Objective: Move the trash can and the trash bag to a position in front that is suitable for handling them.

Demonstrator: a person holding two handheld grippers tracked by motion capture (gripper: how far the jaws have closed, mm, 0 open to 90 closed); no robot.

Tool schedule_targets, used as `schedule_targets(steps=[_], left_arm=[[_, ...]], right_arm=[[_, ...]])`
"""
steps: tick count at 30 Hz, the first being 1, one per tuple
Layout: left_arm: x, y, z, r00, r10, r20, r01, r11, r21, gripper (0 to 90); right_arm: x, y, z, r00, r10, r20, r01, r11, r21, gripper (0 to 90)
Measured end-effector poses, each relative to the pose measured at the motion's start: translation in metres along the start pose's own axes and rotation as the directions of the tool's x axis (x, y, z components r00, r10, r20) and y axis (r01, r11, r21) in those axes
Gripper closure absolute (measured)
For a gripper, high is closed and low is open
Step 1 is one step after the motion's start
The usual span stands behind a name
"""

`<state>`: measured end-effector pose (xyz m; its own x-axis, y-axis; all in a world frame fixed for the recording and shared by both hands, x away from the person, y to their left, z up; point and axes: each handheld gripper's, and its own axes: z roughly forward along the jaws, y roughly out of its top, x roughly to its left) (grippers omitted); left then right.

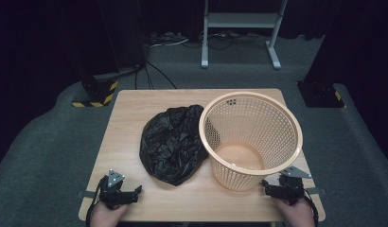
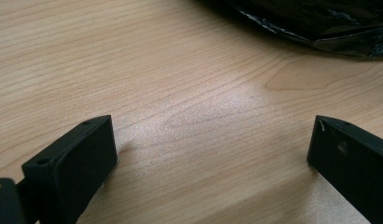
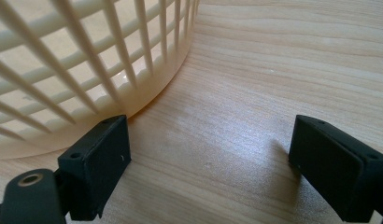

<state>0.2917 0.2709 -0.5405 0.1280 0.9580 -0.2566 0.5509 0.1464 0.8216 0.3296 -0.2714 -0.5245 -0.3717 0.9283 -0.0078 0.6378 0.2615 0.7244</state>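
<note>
A crumpled black plastic bag (image 1: 173,142) lies on the wooden table (image 1: 135,109), left of centre. A peach lattice basket (image 1: 251,137) stands upright beside it on the right, touching the bag. My left gripper (image 1: 137,191) rests at the table's front left, open, nothing between its jaws; the bag's edge (image 2: 320,23) shows ahead of it. My right gripper (image 1: 265,187) sits at the front right, open, with the basket's wall (image 3: 63,70) close to its left jaw.
The table's front edge lies right under both hands. Beyond the table are grey carpet, a white metal stand (image 1: 239,28), cables and a black base with yellow-black hazard tape (image 1: 95,92).
</note>
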Motion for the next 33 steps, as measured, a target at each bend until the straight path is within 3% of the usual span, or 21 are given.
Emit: schedule_targets(steps=[33], left_arm=[[-0.0015,0.0005,0.0019,0.9993,-0.023,-0.029,0.023,0.9997,-0.01,0.0]], right_arm=[[-0.0009,0.001,0.0007,0.9996,0.03,0.003,-0.03,1.0,-0.006,12.1]])
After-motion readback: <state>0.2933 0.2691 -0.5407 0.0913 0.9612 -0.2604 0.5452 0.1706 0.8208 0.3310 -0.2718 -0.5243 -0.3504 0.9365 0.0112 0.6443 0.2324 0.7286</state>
